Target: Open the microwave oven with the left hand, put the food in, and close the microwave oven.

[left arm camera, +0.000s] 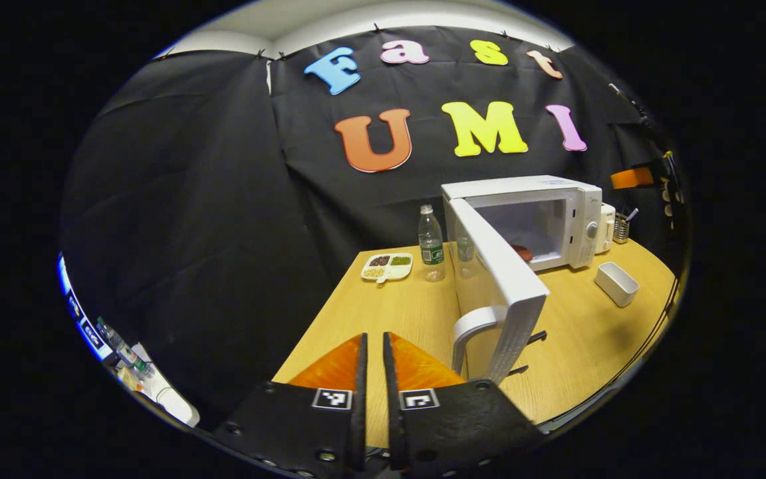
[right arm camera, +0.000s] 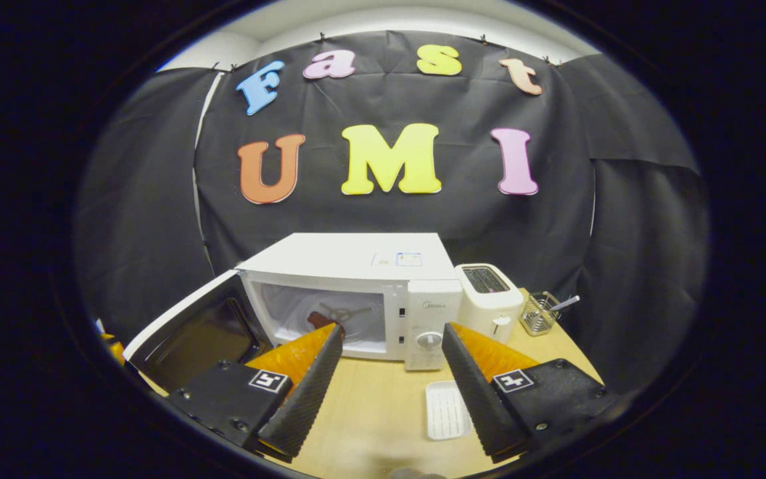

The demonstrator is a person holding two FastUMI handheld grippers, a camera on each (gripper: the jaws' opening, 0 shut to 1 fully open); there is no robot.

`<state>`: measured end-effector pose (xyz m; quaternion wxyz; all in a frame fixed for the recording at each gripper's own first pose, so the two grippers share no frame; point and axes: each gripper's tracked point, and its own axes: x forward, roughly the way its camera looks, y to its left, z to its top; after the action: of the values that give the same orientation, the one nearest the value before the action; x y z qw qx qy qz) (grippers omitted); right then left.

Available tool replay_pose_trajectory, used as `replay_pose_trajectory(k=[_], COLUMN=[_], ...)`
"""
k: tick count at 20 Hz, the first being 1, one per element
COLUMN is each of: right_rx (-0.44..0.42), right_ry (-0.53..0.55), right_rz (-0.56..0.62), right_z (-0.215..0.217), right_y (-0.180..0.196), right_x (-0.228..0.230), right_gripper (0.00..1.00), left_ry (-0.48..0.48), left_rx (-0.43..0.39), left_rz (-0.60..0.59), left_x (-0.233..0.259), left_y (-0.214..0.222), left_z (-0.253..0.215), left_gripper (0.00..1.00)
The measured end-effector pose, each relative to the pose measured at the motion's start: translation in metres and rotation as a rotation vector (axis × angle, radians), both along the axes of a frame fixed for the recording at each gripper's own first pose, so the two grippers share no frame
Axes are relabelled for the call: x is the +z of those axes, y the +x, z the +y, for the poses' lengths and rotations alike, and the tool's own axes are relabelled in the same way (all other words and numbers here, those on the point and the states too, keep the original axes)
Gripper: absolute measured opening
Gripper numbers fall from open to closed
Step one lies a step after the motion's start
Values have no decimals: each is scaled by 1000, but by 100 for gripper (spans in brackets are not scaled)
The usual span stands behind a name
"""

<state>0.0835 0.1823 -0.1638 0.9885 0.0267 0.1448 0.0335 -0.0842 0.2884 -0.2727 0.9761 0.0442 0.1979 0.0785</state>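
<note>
The left gripper (left arm camera: 374, 346) has its jaws nearly together, gripping nothing; the microwave (left arm camera: 542, 219) stands at its one o'clock, door (left arm camera: 499, 279) swung wide. The right gripper (right arm camera: 391, 332) has jaws spread and empty, with the food (right arm camera: 320, 319) inside the oven at eleven o'clock.

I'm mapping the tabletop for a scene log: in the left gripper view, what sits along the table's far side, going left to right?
Divided snack tray → water bottle → open microwave door → microwave → toaster → wire utensil holder.
</note>
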Motion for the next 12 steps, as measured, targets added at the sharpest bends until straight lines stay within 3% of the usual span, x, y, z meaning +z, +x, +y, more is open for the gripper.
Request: replay_pose_trajectory(k=[1, 5, 10, 12], right_rx=[0, -11, -42, -48], right_ry=[-6, -11, -5, -8], right_rz=[10, 27, 10, 19], right_z=[-5, -25, -46, -55], right_y=[-5, -31, -51, -55], right_x=[2, 8, 16, 15], right_gripper=[97, 97, 97, 97], left_ry=[-22, -68, -34, -70], left_rx=[2, -36, -102, -132], left_rz=[-8, 20, 21, 27], left_x=[-7, -39, -38, -38], left_y=[2, 11, 17, 15], left_z=[-4, -29, -57, -74], left_gripper=[0, 0, 0, 0])
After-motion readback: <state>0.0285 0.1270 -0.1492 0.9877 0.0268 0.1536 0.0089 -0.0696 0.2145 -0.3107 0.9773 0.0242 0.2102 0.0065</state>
